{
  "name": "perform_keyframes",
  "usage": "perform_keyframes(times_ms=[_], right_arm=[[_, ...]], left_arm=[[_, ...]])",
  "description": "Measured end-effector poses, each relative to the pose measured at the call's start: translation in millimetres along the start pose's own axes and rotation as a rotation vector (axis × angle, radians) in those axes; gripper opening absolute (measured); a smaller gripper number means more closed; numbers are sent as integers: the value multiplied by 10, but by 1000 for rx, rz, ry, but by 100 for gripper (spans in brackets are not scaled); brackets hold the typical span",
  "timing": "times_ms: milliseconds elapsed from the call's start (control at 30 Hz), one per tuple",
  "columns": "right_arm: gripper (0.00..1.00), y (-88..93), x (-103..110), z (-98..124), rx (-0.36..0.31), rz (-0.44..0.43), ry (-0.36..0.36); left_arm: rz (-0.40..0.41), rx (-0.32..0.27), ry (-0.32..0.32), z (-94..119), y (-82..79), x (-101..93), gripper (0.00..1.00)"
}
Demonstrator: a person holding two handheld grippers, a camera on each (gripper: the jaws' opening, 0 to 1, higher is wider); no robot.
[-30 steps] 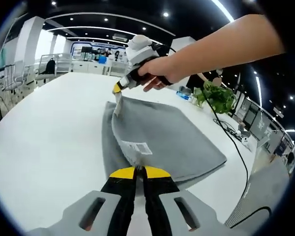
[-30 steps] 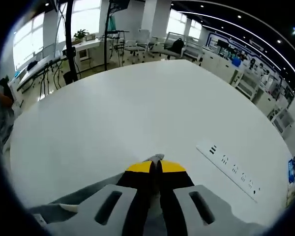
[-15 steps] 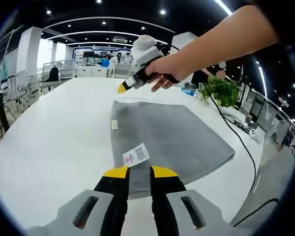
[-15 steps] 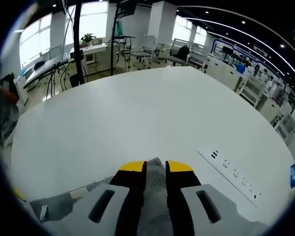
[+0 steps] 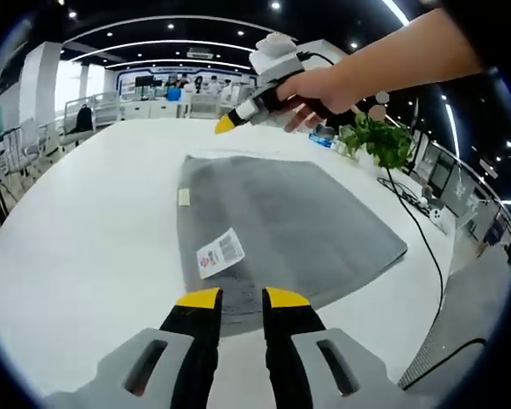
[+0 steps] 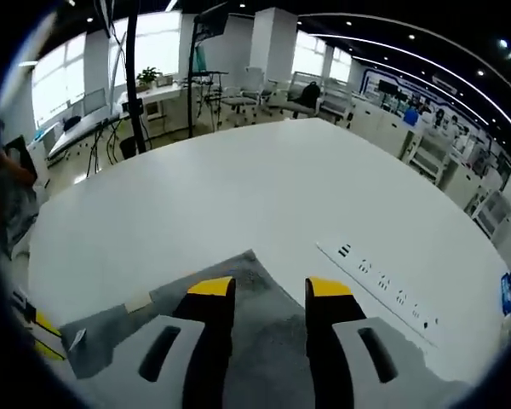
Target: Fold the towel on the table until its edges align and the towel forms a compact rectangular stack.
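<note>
Both tools (image 5: 234,297) (image 6: 271,288) apart above towel (image 5: 289,226), perhaps clear, white table (image 5: 85,239).

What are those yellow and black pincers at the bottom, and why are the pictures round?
Those are grabbing tools that a person holds, one in each hand. A small camera rides on each tool, and its wide lens makes the pictures round. In the left gripper view you look along the left gripper; its fingers are apart and hold nothing. Ahead, a grey towel lies flat on the white table, with a little label on it. Above its far edge, a hand holds the right gripper in the air. The right gripper view looks along that tool: open too, with a towel corner below it. A green plant stands further back.
</note>
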State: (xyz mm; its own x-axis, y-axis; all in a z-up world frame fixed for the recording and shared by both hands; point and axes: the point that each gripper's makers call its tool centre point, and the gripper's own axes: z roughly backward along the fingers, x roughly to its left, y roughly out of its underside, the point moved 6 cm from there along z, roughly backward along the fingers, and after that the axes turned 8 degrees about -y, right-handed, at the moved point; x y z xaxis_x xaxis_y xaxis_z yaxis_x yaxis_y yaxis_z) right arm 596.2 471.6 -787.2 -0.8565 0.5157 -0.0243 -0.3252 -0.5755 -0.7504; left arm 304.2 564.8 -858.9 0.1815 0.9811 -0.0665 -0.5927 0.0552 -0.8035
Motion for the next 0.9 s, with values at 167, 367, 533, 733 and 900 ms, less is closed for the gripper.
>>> perform_keyframes(times_ms=[167, 367, 533, 733, 900], right_arm=[[41, 114, -70, 261, -5, -28, 18], [49, 189, -159, 459, -7, -33, 17], [52, 286, -238, 621, 3, -29, 17], [54, 362, -218, 844, -24, -87, 18], [50, 421, -184, 969, -35, -97, 51]], left_arm=[[-43, 41, 9, -85, 59, -28, 21], [-94, 54, 6, -110, 22, -56, 22], [-117, 66, -4, -105, 6, -42, 22], [-135, 65, -10, -57, -53, -32, 22], [-152, 57, -11, -25, -130, -26, 23]])
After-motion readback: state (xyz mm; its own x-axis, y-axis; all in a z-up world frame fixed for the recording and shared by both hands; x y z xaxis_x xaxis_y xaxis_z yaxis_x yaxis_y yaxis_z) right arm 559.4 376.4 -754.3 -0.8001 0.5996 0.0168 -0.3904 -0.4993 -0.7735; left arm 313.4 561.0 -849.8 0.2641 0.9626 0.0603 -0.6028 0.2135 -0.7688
